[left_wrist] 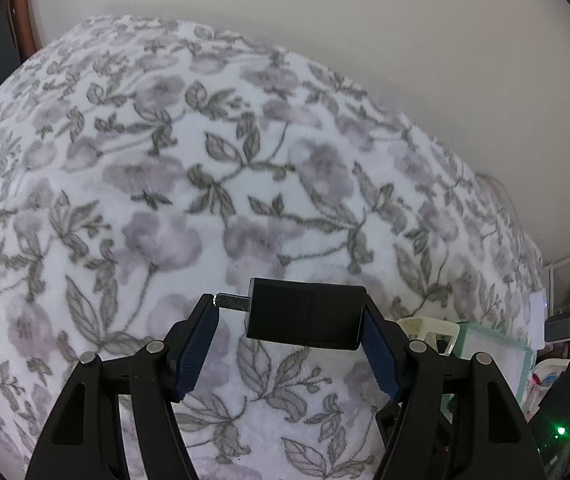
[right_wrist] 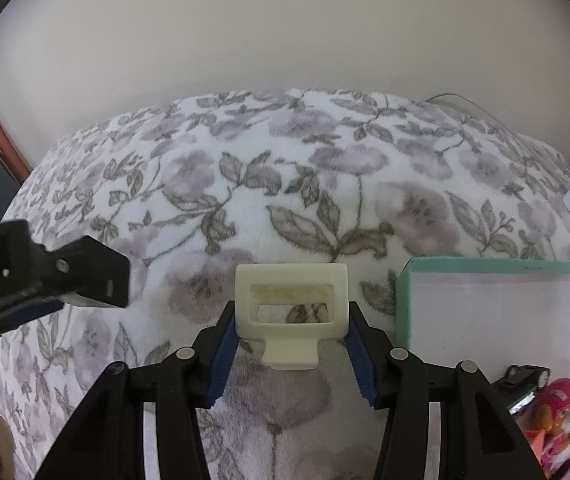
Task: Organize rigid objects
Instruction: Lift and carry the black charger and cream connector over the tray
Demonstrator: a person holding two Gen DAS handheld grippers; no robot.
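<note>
Both grippers loaded above a floral blanket (right_wrist: 285, 200)
Left gripper (left_wrist: 289, 312) clamps a black plug adapter (left_wrist: 305, 312); right gripper (right_wrist: 289, 320) clamps a cream frame (right_wrist: 289, 298) — teal-rimmed box (right_wrist: 401, 300) just beside, toys inside.

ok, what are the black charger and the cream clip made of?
Charger: likely matte black moulded plastic, soft sheen; bare metal plug at one end. Cream clip: looks like smooth, slightly glossy rigid plastic with rounded edges, possibly printed or cast resin.

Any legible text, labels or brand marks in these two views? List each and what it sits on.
None fully legible.
Pale letters on the left gripper body at the frame's left edge: blurred, cut off, unreadable.
Faint mark on the teal-rimmed cardboard box top rim: too small.
</note>
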